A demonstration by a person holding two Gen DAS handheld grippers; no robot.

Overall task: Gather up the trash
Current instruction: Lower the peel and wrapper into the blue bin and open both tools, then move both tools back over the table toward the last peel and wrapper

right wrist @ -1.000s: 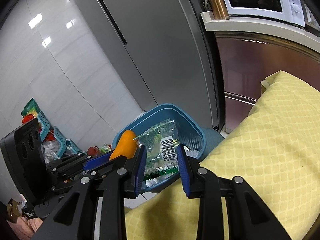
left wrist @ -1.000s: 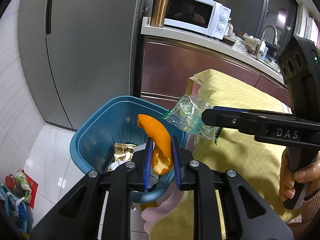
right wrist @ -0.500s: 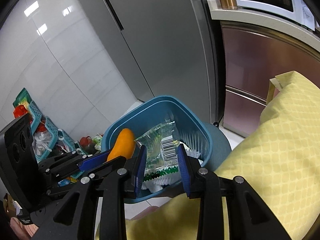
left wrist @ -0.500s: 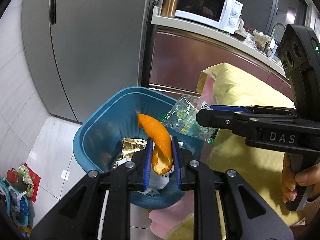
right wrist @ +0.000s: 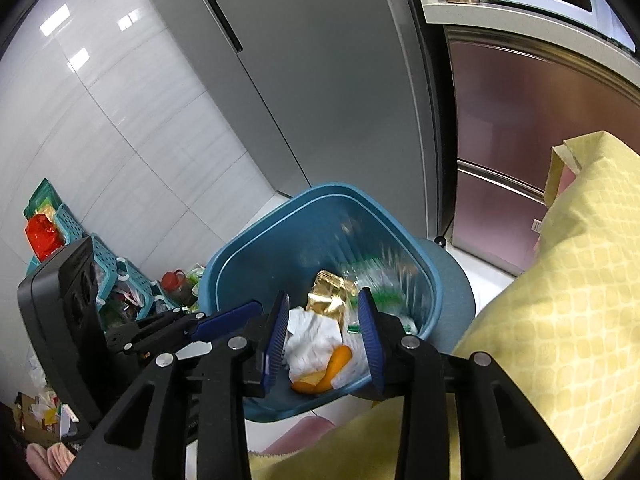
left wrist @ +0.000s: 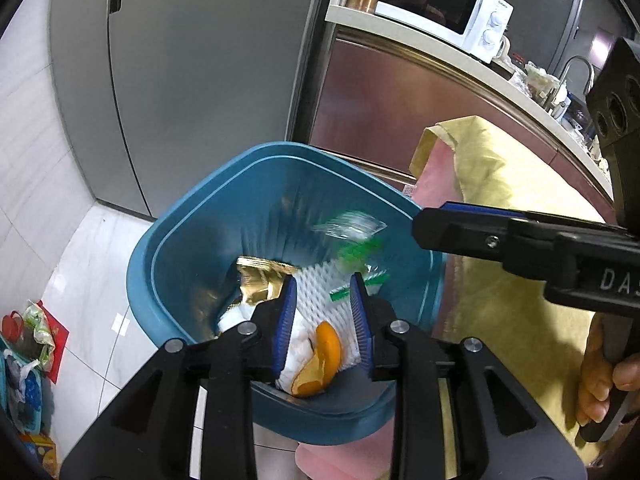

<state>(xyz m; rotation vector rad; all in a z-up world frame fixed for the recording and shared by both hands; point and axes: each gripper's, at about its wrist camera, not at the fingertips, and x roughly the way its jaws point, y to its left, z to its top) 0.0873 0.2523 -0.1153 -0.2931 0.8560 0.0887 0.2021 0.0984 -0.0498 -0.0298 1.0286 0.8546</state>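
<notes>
A blue trash bin (left wrist: 188, 236) stands on the floor beside the table; it also shows in the right wrist view (right wrist: 248, 248). My left gripper (left wrist: 323, 320) is open and empty above its near rim. An orange peel (left wrist: 320, 356) lies inside on white foam netting (left wrist: 320, 292); the peel also shows in the right wrist view (right wrist: 332, 368). A clear green-printed wrapper (left wrist: 352, 236) is blurred, falling into the bin. My right gripper (right wrist: 324, 328) is open and empty above the bin. A gold wrapper (right wrist: 332, 296) and crumpled white paper (right wrist: 312, 336) lie inside.
A table with a yellow cloth (left wrist: 512, 184) is right of the bin. A grey fridge (left wrist: 200, 60) and a steel cabinet (left wrist: 384, 104) stand behind. Teal baskets with clutter (right wrist: 108, 276) sit on the floor at left.
Both grippers opened over the bin. The orange peel dropped from the left gripper into the bin, and the clear wrapper left the right gripper and is falling in.
</notes>
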